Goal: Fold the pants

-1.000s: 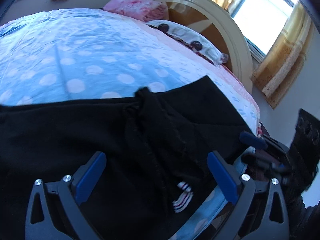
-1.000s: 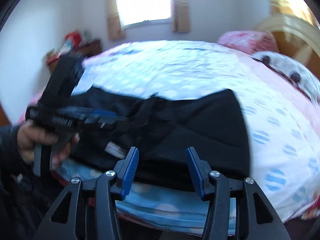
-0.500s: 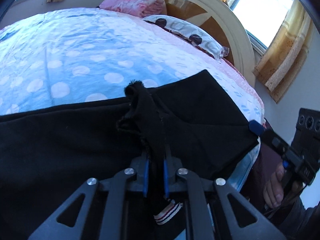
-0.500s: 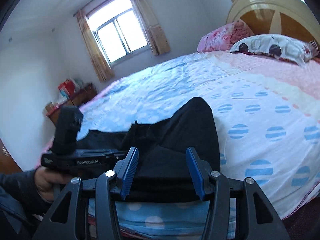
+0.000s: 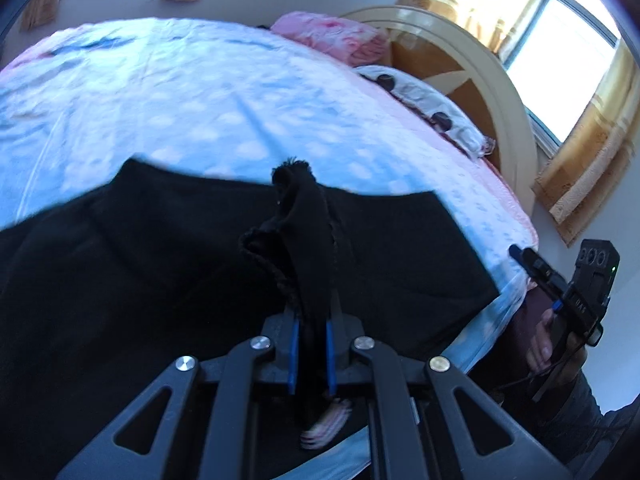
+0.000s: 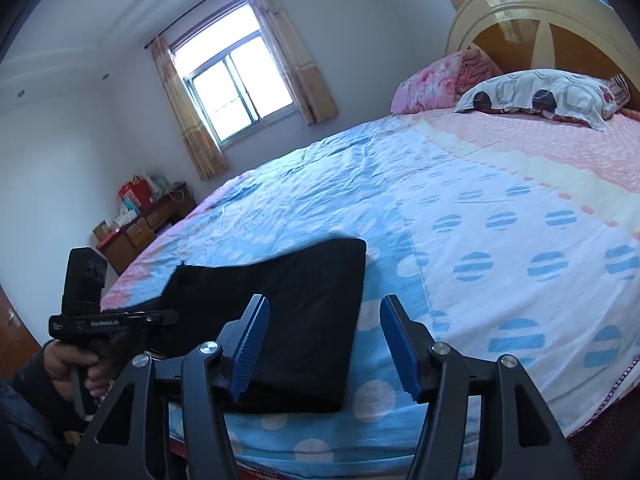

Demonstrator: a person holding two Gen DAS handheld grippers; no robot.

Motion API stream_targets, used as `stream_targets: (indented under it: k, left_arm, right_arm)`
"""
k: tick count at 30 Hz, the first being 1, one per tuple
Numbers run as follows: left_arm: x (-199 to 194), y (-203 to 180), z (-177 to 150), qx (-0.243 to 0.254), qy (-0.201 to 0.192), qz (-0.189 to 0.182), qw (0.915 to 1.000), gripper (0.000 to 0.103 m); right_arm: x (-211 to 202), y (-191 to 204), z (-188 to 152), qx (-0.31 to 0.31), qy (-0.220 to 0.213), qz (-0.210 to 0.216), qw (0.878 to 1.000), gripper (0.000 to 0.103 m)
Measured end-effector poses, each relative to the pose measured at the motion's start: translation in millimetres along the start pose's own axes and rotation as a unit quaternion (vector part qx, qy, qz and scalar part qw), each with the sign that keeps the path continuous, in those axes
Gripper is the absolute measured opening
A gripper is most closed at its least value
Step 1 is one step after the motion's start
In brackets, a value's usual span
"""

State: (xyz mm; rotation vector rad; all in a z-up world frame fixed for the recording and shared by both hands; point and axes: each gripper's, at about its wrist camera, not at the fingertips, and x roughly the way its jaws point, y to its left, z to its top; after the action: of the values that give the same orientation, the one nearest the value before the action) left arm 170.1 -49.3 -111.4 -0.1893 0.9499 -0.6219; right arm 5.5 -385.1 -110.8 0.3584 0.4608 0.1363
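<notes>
Black pants [image 5: 400, 252] lie on the near side of the bed, and they also show in the right wrist view [image 6: 304, 312]. My left gripper [image 5: 311, 354] is shut on a bunched fold of the pants and holds it raised off the bed. A white and pink striped tag [image 5: 324, 428] hangs below its fingers. My right gripper [image 6: 325, 346] is open and empty, above the right end of the pants. The left gripper [image 6: 116, 322] also shows in the right wrist view, at the far left.
The bed sheet [image 6: 500, 216] is blue and pink with dots. A patterned pillow [image 6: 540, 96] and a pink folded blanket [image 6: 432, 80] lie by the headboard [image 6: 532, 4]. A wooden cabinet [image 6: 140, 232] stands by the far wall. The bed's front edge is just below the grippers.
My left gripper has shut on the fold of the pants and lifted it. My right gripper has moved right and tilted up, staying open.
</notes>
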Motion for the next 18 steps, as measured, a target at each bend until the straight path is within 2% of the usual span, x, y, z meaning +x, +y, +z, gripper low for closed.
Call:
stream_targets:
  k: [9,18]
  left_arm:
    - [18.3,15.2,-16.0,-0.022,0.005,0.004,0.9997,0.011]
    - [3.3,14.6,-15.3,-0.02,-0.024,0.002,0.9995,0.011]
  right_arm:
    - [7.4,1.9,-3.3,-0.009,0.016,-0.007,1.0,0.06]
    - [11.3,16.8,-6.6,-0.037,0.028,-0.009,0.999,0.06]
